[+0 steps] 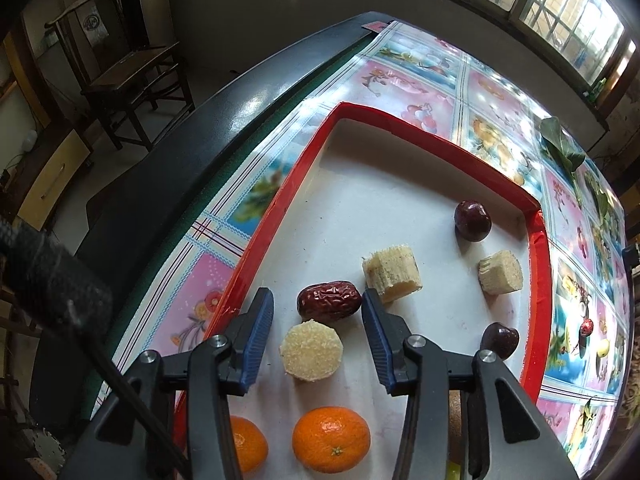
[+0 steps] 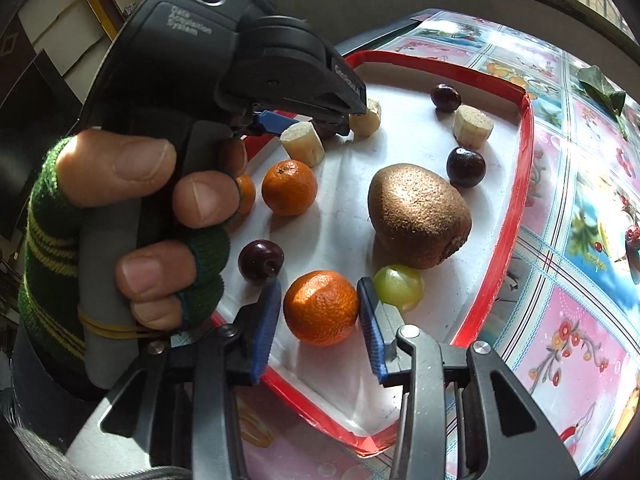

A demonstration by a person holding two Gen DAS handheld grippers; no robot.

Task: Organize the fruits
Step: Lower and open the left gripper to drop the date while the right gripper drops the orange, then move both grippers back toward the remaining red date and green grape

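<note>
The tray, red-rimmed with a white floor, sits on a flowered tablecloth and holds all the fruit.

In the left wrist view, the left gripper stands spread over the tray, its 2 blue pads clear of everything. A wrinkled red date lies between the tips, touching neither pad. A pale round sugarcane piece lies just below the date, at 6 o'clock from it. A second cane piece sits at 2 o'clock from the date, close to the right pad. A third lies farther right, with a dark cherry at 11 o'clock from it and another cherry at 6 o'clock. 2 oranges rest at the bottom edge.

In the right wrist view, the right gripper brackets an orange; its pads stand close on either side with slim gaps showing, not pinching. A green grape sits just right of the right pad, a kiwi at 1 o'clock from the orange, a cherry at 10 o'clock. A hand in a green fingerless glove grips the left gripper's handle.
</note>
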